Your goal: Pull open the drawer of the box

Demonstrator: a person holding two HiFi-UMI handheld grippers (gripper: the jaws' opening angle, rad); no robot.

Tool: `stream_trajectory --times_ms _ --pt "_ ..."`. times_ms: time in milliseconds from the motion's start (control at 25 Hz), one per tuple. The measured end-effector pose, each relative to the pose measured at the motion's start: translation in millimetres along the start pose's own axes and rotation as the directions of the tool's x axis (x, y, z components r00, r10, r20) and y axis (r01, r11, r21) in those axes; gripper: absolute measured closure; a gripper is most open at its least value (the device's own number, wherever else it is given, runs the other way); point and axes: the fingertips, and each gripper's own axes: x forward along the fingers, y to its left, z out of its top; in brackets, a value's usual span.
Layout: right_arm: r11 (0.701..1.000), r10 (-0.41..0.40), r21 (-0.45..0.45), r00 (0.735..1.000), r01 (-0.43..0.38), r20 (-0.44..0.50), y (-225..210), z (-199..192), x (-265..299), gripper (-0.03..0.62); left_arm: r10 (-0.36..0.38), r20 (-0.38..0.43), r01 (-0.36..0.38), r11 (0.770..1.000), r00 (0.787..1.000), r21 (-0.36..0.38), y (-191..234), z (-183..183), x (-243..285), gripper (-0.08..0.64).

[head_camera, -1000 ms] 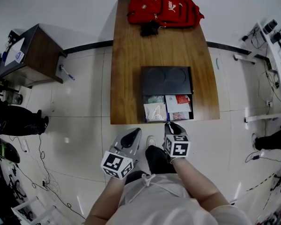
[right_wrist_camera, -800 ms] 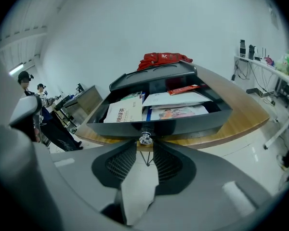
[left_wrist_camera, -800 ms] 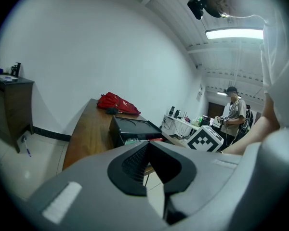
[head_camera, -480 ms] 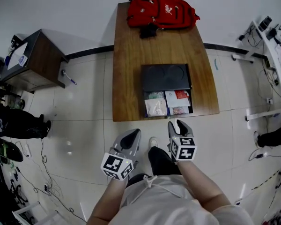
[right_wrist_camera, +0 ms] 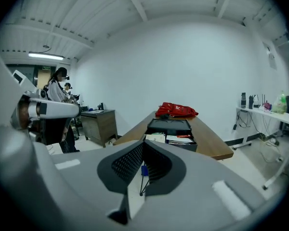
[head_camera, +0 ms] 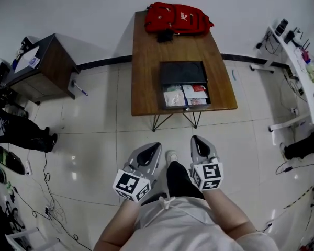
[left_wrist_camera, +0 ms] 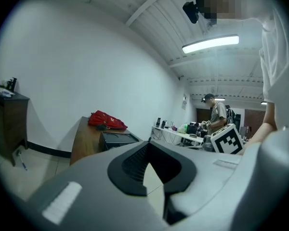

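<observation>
The black box point(head_camera: 182, 73) sits on the wooden table point(head_camera: 146, 61), and its drawer point(head_camera: 186, 95) stands pulled out toward me with packets and papers showing inside. Both grippers hang close to my body, well short of the table's near edge. My left gripper point(head_camera: 150, 149) is shut and holds nothing. My right gripper point(head_camera: 199, 141) is shut too, also with nothing in it. The right gripper view looks past its closed tips point(right_wrist_camera: 143, 146) at the open drawer point(right_wrist_camera: 171, 139) some way ahead. In the left gripper view the box point(left_wrist_camera: 116, 138) lies beyond the jaws.
A red backpack point(head_camera: 178, 17) lies at the table's far end. A brown side cabinet point(head_camera: 42, 67) stands at the left, a white desk point(head_camera: 298, 61) at the right. A person's legs point(head_camera: 21, 132) show at the left edge. Cables run over the tiled floor point(head_camera: 94, 135).
I have backed away from the table, which now looks smaller and farther. My right gripper has come off the drawer front and drawn back beside the left. The drawer stays out.
</observation>
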Motion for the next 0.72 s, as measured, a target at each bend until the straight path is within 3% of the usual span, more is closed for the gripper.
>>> stream_trajectory --times_ms 360,720 --pt "0.999 0.031 -0.042 0.997 -0.028 0.072 74.4 -0.2 -119.3 0.586 -0.047 0.011 0.047 0.998 0.999 0.041 -75.5 -1.8 -92.7 0.554" --pt "0.998 0.058 -0.038 0.995 -0.055 0.087 87.1 0.2 -167.2 0.586 -0.047 0.040 0.045 0.997 0.998 0.060 -114.7 5.7 -117.3 0.554"
